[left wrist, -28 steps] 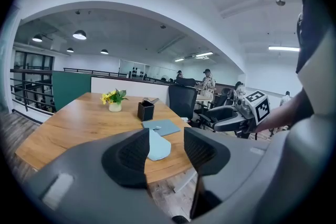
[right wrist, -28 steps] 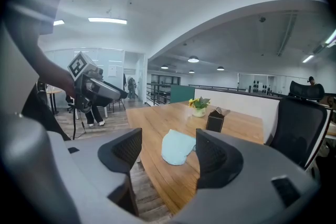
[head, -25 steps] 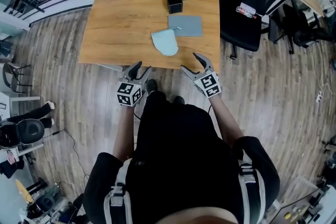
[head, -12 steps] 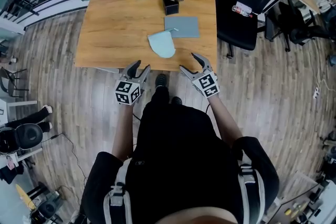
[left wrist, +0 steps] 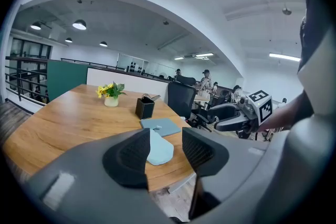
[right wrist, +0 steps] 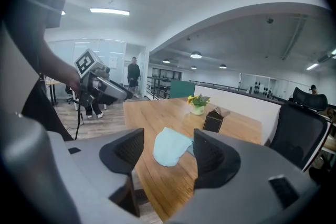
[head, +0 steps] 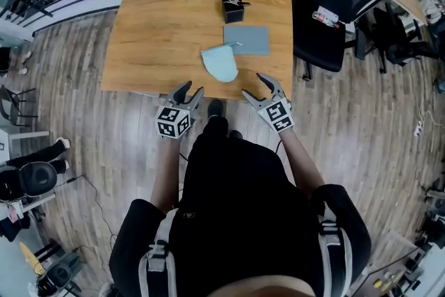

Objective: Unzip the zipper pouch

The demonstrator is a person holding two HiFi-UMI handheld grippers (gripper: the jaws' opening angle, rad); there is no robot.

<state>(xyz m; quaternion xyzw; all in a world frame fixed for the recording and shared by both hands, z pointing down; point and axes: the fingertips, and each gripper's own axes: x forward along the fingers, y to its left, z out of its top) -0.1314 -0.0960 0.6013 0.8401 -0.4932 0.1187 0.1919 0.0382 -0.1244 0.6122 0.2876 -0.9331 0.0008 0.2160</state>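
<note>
Head view: the pale blue pouch (head: 220,65) lies flat on the desk (head: 153,31). It is ahead of both pairs of jaws and between their lines, with its far corner at a grey pad (head: 247,39). The left gripper (head: 190,89) and right gripper (head: 254,85) hang just off the desk's near edge, touching nothing.

Left gripper view: the jaws stand wide and have just been closing a little. They hold nothing, and the pouch shows through the gap, well ahead.

Right gripper view: the same here, wide, just closing slightly, empty, with the pouch ahead.

A small pale tab at the pouch's far corner is probably the pull, though it is too small to be sure. One pair of jaws should pin the fabric beside it. The other should narrow first, pinch the tab, and draw it low along the zip.
</note>
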